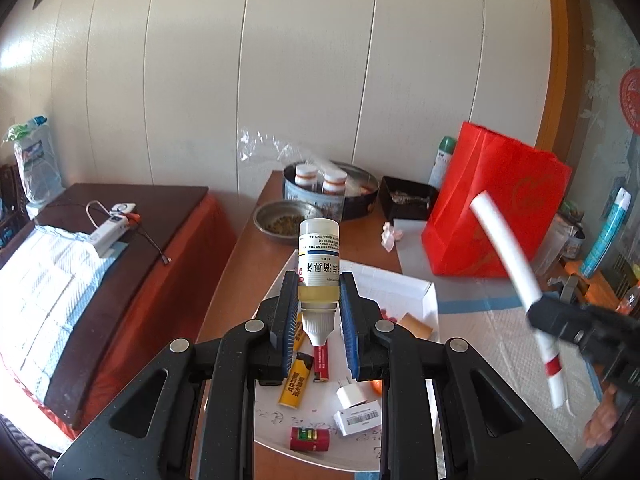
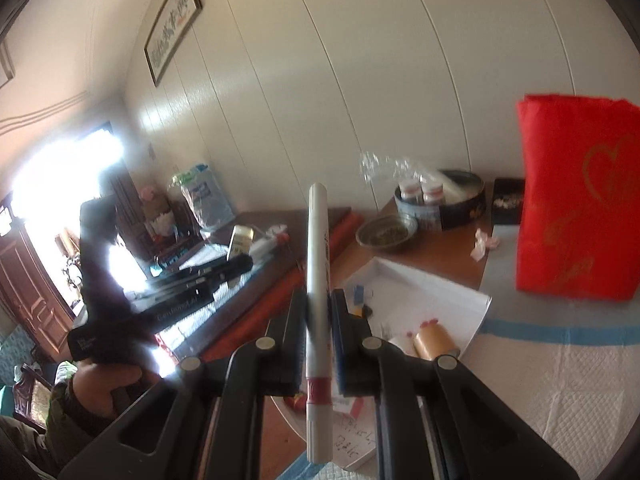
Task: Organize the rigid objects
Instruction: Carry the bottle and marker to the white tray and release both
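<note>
My left gripper (image 1: 319, 292) is shut on a small dropper bottle (image 1: 319, 264) of yellow liquid, held cap-down above the table. My right gripper (image 2: 318, 300) is shut on a white marker pen (image 2: 318, 280) with a red band; it also shows in the left wrist view (image 1: 508, 264), raised at the right. Below lies a round white tray (image 1: 320, 444) with a yellow lighter (image 1: 295, 384), a red lighter (image 1: 321, 364), a white plug (image 1: 348, 396), a barcode box (image 1: 358, 420) and a red battery (image 1: 309, 439). A white open box (image 1: 400, 292) sits behind it.
A red gift bag (image 1: 496, 208) stands at the right. A metal bowl (image 1: 282, 222), a round tin (image 1: 332, 188) with two pill jars and a black box (image 1: 406, 200) sit at the table's back. A dark cabinet (image 1: 120, 232) stands left.
</note>
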Action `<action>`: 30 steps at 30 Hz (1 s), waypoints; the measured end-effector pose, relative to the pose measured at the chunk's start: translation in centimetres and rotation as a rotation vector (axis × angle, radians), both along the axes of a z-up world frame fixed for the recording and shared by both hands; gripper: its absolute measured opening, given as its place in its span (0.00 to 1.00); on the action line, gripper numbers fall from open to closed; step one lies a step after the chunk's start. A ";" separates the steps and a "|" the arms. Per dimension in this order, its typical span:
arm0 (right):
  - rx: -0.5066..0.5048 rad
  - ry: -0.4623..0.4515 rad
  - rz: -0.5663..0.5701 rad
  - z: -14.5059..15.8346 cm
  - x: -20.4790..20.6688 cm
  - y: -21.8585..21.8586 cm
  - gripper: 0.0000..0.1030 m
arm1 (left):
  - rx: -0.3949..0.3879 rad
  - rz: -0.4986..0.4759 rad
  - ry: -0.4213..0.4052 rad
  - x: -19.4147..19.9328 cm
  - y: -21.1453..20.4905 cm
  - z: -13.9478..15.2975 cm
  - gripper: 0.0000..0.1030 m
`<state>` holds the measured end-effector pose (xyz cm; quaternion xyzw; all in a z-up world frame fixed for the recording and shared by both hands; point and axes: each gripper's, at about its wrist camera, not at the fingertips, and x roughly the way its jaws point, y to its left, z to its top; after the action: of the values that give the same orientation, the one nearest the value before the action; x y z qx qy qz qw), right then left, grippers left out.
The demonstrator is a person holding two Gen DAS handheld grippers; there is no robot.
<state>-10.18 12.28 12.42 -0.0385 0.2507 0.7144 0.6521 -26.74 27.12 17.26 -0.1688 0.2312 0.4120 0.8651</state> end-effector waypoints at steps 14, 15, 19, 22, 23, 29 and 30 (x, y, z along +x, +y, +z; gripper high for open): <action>-0.256 -0.010 -0.001 -8.1 -0.6 6.6 0.09 | -0.108 0.033 0.092 3.5 6.5 -7.5 0.19; -0.265 -0.006 -0.002 -8.6 -0.6 6.9 0.09 | -0.115 0.029 0.096 3.9 6.7 -7.9 0.19; -0.303 0.004 -0.002 -10.1 -0.6 7.7 0.09 | -0.153 -0.009 0.132 5.9 7.4 -10.1 0.19; -0.336 0.018 0.009 -11.3 -0.8 8.0 0.09 | -0.178 -0.032 0.155 7.2 7.7 -11.6 0.19; -0.344 0.017 0.011 -11.5 -1.0 8.1 0.09 | -0.185 -0.040 0.164 7.6 7.8 -12.1 0.19; -0.376 0.012 0.001 -12.9 -1.1 8.4 0.11 | -0.186 -0.028 0.226 8.5 7.7 -13.5 0.46; -0.377 0.008 -0.005 -12.9 -1.1 8.3 0.11 | -0.180 -0.010 0.232 8.4 7.7 -13.4 0.66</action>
<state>-11.24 20.63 -0.47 -0.1568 0.3829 0.6534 0.6339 -18.36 34.84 3.83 -0.1956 0.3666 0.4019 0.8160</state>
